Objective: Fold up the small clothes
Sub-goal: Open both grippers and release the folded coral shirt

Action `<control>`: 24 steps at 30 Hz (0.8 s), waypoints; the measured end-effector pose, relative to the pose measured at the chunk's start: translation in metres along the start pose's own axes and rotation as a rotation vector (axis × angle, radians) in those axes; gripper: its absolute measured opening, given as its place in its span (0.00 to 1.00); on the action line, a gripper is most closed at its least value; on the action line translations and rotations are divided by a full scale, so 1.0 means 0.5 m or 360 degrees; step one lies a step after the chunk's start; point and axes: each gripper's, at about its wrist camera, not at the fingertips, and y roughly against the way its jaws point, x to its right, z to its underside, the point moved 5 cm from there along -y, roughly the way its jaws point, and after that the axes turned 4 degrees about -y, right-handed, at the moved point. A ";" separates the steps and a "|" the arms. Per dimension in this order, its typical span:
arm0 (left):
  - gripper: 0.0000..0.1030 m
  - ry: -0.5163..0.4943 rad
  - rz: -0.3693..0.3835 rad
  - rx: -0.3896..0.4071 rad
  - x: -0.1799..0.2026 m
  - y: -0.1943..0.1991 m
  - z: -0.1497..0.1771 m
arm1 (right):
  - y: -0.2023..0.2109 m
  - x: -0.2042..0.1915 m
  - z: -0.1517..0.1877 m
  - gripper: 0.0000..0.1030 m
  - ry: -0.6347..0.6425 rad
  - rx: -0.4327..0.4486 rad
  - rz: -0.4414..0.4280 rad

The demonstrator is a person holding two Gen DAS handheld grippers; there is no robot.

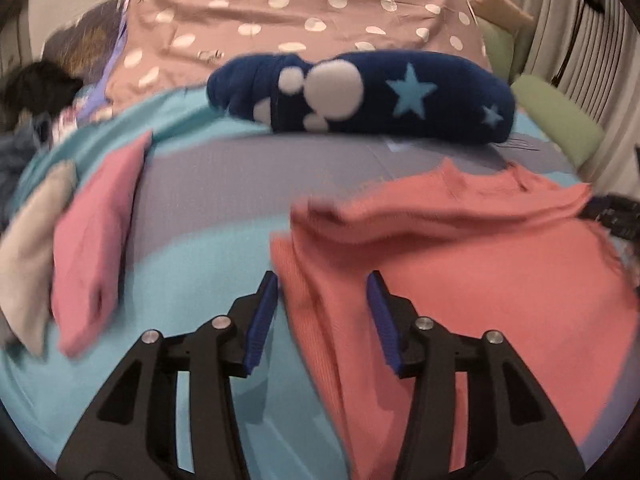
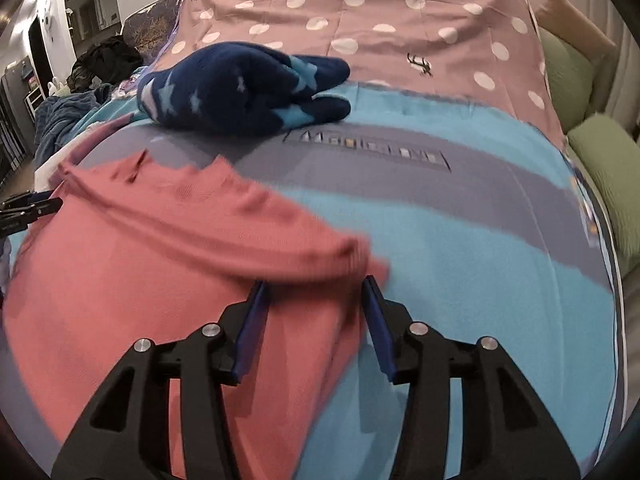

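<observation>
A coral-pink garment [image 1: 460, 248] lies partly folded on the blue and grey striped blanket [image 1: 208, 240]; it also shows in the right wrist view [image 2: 160, 264]. My left gripper [image 1: 322, 280] is open over the garment's left edge, its blue-padded fingers either side of the edge. My right gripper [image 2: 314, 286] is open over the garment's right edge. The left gripper's tip [image 2: 28, 208] shows at the far left of the right wrist view. A navy star-patterned fleece piece [image 1: 360, 96] lies at the back of the blanket, also in the right wrist view [image 2: 240, 92].
A folded pink cloth [image 1: 96, 248] and a beige one [image 1: 28, 248] lie at the left. A pink polka-dot sheet [image 2: 380, 28] covers the bed behind. Green cushions [image 2: 600, 168] line the right side. Dark clothes [image 2: 104, 60] are piled at the far left.
</observation>
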 end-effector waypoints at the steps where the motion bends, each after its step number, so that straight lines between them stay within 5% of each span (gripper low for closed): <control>1: 0.49 0.0020 -0.0042 0.0005 -0.014 -0.015 -0.021 | -0.008 0.015 -0.014 0.47 -0.0044 0.0031 0.0059; 5: 0.54 0.0336 -0.0108 0.0005 -0.095 -0.056 -0.053 | -0.040 0.099 -0.014 0.47 -0.0448 0.0003 0.0069; 10: 0.52 0.0401 -0.0046 0.0051 -0.099 -0.005 -0.005 | 0.045 0.129 0.040 0.47 -0.0572 0.0070 -0.0022; 18: 0.60 0.0619 0.0252 0.0129 -0.046 0.199 0.189 | 0.264 0.108 0.239 0.49 -0.0679 0.0107 -0.0322; 24: 0.61 0.0833 0.0457 0.0120 0.019 0.300 0.321 | 0.320 0.054 0.348 0.49 -0.0862 0.0005 -0.0561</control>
